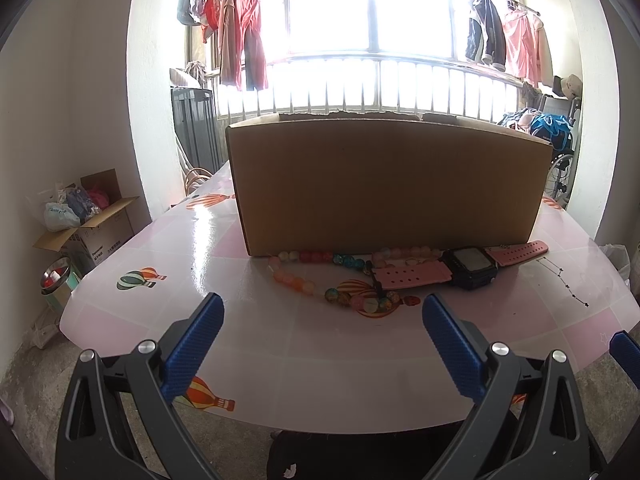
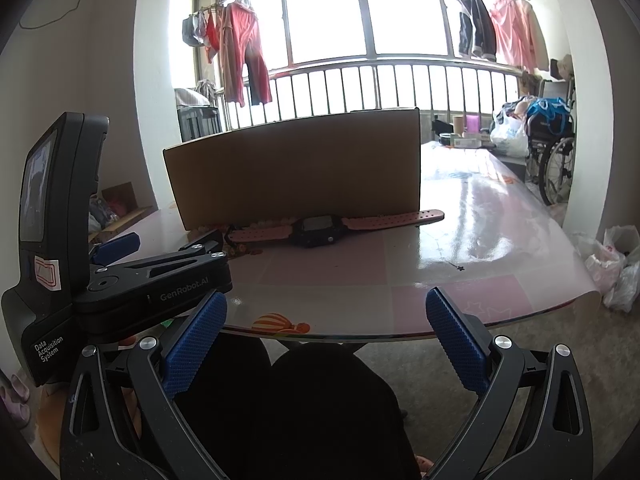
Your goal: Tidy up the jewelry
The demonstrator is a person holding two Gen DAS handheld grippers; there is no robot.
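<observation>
On the glossy table (image 1: pixel 248 344), seen from the left wrist camera, a cardboard box (image 1: pixel 388 184) stands across the middle. Just in front of the box lies a bead necklace (image 1: pixel 304 280) with pink, orange and blue-green beads; its far end touches the foot of the box. To the right of the beads, also close to the box, lies a watch (image 1: pixel 472 266) with a dark case and a pink strap, and one strap end crosses over the beads. A thin dark chain (image 1: pixel 564 282) lies to the right of the watch. The left gripper (image 1: pixel 323 348) hovers before the box, its blue fingers (image 1: pixel 196 344) spread wide with nothing between them.

From the right wrist camera, the same box (image 2: pixel 296 168) stands ahead and the watch (image 2: pixel 320 230) lies along its front side. The right gripper (image 2: pixel 326 344) is near the table edge (image 2: pixel 520 312), far in front of the box, its jaws also wide and empty. The left gripper (image 2: pixel 120 246) shows to the left of the box.
</observation>
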